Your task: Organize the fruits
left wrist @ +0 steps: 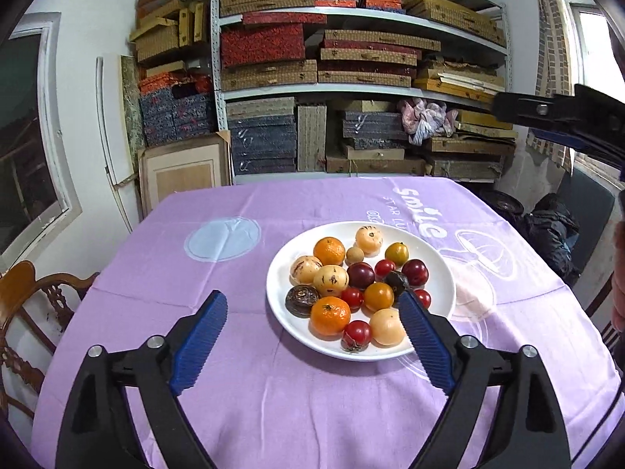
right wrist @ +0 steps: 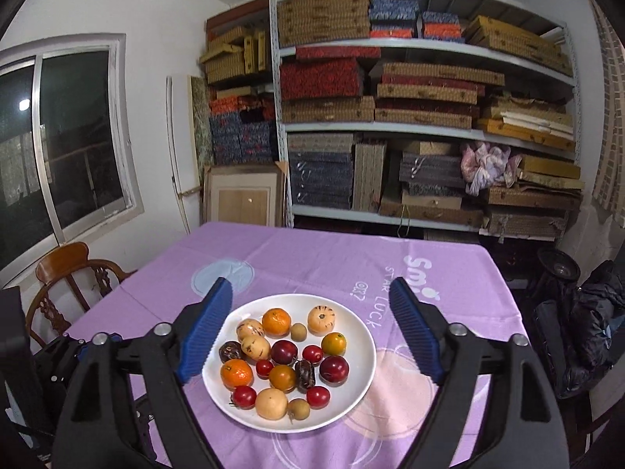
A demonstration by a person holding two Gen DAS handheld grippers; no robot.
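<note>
A white plate [left wrist: 439,269] [right wrist: 361,342] on the purple tablecloth holds several small fruits heaped together. Among them are a mandarin [left wrist: 330,315] [right wrist: 236,373], a dark red plum [left wrist: 415,272] [right wrist: 334,370], a cherry tomato [left wrist: 357,331] [right wrist: 244,396] and a pale round fruit [left wrist: 386,327] [right wrist: 271,403]. My left gripper [left wrist: 312,299] hangs open above the plate's near left side, empty. My right gripper [right wrist: 310,285] is open too, raised over the plate with nothing between its fingers. It also shows as a black and blue arm [left wrist: 562,125] high on the right.
The purple tablecloth [left wrist: 234,391] [right wrist: 312,258] covers a square table. A wooden chair [left wrist: 35,305] [right wrist: 66,273] stands at the left edge. Shelves of stacked boxes [left wrist: 351,70] [right wrist: 410,117] fill the back wall, and dark bags [right wrist: 593,320] lie to the right.
</note>
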